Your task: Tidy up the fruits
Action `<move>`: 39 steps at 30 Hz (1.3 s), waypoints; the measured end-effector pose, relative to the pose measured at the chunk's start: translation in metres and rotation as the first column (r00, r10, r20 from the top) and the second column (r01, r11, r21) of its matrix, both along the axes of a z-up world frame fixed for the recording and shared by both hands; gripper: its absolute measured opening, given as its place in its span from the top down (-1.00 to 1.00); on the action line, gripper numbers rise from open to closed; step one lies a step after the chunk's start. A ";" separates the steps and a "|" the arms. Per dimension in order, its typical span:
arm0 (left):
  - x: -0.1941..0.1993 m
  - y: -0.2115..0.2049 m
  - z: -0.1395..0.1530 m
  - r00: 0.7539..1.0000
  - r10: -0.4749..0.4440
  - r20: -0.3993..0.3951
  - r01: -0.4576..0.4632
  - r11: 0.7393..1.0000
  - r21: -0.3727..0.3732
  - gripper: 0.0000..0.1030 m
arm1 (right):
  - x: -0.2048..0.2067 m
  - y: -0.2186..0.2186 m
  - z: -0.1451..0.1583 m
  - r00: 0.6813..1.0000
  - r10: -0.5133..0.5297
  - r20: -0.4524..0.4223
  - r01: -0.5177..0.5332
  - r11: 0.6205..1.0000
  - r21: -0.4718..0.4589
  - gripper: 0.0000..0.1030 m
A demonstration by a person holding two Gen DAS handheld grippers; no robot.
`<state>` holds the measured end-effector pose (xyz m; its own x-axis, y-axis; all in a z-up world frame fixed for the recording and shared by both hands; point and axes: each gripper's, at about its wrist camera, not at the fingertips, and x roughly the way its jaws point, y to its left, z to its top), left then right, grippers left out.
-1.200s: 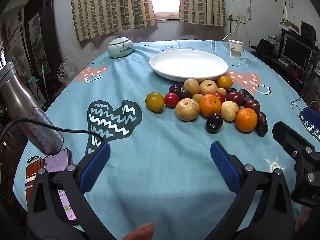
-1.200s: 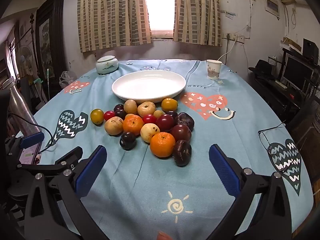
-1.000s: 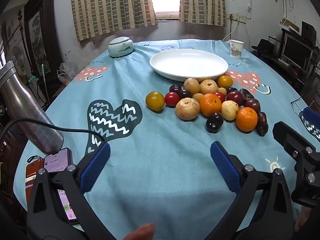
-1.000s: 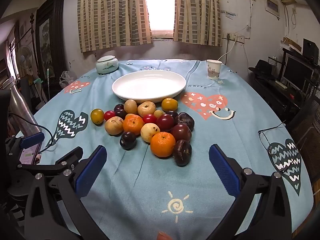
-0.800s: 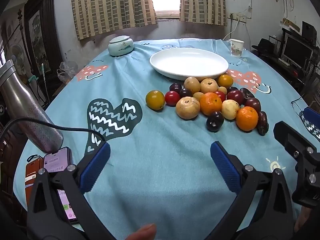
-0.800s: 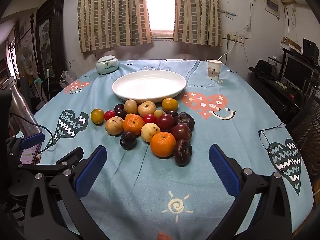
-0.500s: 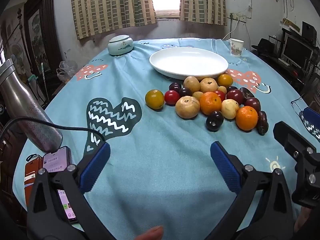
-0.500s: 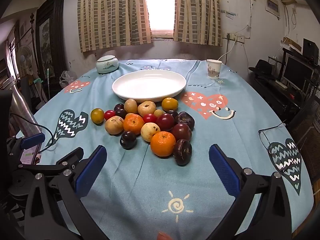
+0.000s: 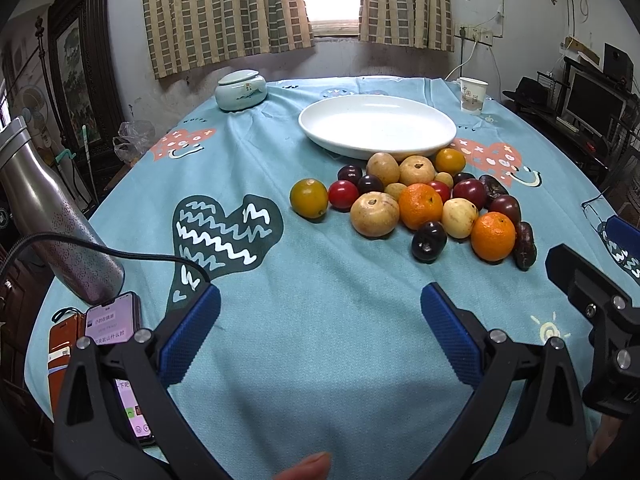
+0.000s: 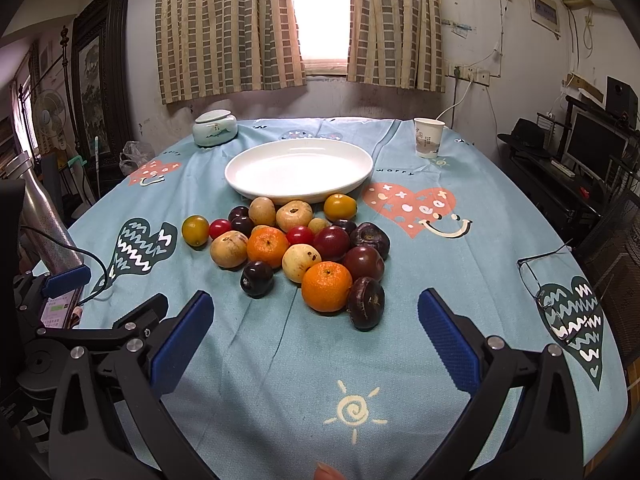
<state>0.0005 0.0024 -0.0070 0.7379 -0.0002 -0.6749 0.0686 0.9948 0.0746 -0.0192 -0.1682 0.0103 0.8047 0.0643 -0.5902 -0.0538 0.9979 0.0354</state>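
Observation:
A pile of fruit [image 9: 416, 204] [image 10: 296, 244] lies on the blue tablecloth in front of an empty white oval plate [image 9: 376, 126] [image 10: 298, 170]. It holds oranges, tan round fruits, dark plums, red cherry tomatoes and a yellow-green fruit [image 9: 309, 198] at its left end. My left gripper [image 9: 320, 336] hovers open over bare cloth, near and left of the pile. Just short of an orange [image 10: 326, 286] and a dark plum [image 10: 366, 302], my right gripper [image 10: 314, 338] is open too. Neither holds anything.
A steel flask [image 9: 48, 216], a cable and a lit phone [image 9: 116, 344] lie at the near left edge. A lidded ceramic jar [image 9: 241, 90] and a paper cup [image 10: 428, 137] stand at the back. Glasses [image 10: 560, 280] rest at the right edge.
The left gripper has drifted very slightly; the scene is otherwise the same. Both grippers stay open and the fruit has not moved.

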 end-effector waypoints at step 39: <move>0.003 -0.007 -0.007 1.000 -0.002 -0.020 0.002 1.000 -0.001 -0.96 | 0.001 0.000 0.000 1.000 0.000 -0.008 0.000 1.000 -0.001 -0.97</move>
